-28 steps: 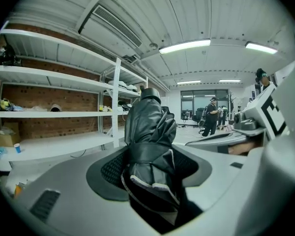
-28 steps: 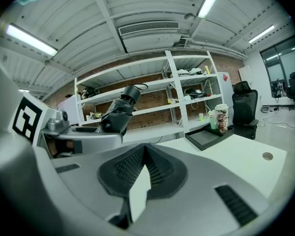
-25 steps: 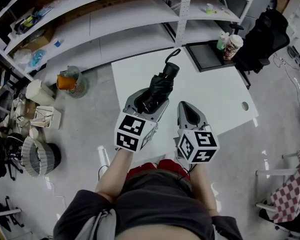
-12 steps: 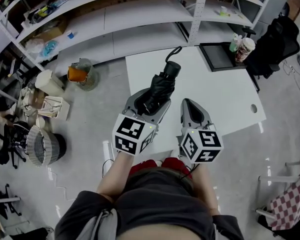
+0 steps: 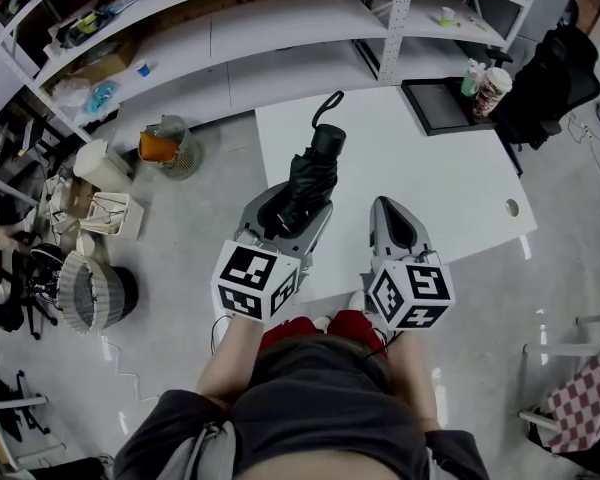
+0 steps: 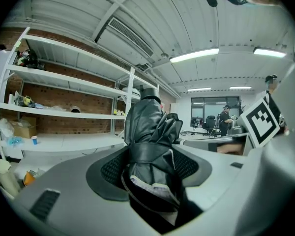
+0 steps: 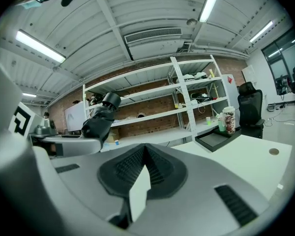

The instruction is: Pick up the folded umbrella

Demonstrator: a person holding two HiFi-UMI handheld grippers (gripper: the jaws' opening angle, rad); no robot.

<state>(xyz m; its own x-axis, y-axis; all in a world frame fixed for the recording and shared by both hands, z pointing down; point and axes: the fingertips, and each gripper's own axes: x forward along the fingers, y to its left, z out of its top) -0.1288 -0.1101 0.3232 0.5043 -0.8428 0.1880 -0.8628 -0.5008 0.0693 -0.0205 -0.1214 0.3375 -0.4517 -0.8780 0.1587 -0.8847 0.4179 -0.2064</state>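
A black folded umbrella [image 5: 308, 176] is held up over the left part of the white table [image 5: 430, 178], its handle and wrist loop pointing away from me. My left gripper [image 5: 283, 211] is shut on the umbrella's lower end. In the left gripper view the bundled black fabric [image 6: 148, 141] fills the gap between the jaws of the left gripper [image 6: 150, 159]. To the right, my right gripper [image 5: 392, 218] is shut with nothing in it. The right gripper view shows the jaws of the right gripper [image 7: 143, 168] pressed together, with the umbrella [image 7: 99, 119] at the left.
A black tray [image 5: 442, 105] and a patterned cup [image 5: 491, 87] stand at the table's far right corner. White shelves [image 5: 280, 28] run behind the table. A black office chair [image 5: 552, 73] is at the right. An orange-filled bin [image 5: 162, 146] and a round basket [image 5: 88, 293] sit on the floor to the left.
The left gripper keeps its hold on the umbrella and has drifted slightly left and towards me relative to the table. The right gripper has stayed shut and has barely moved.
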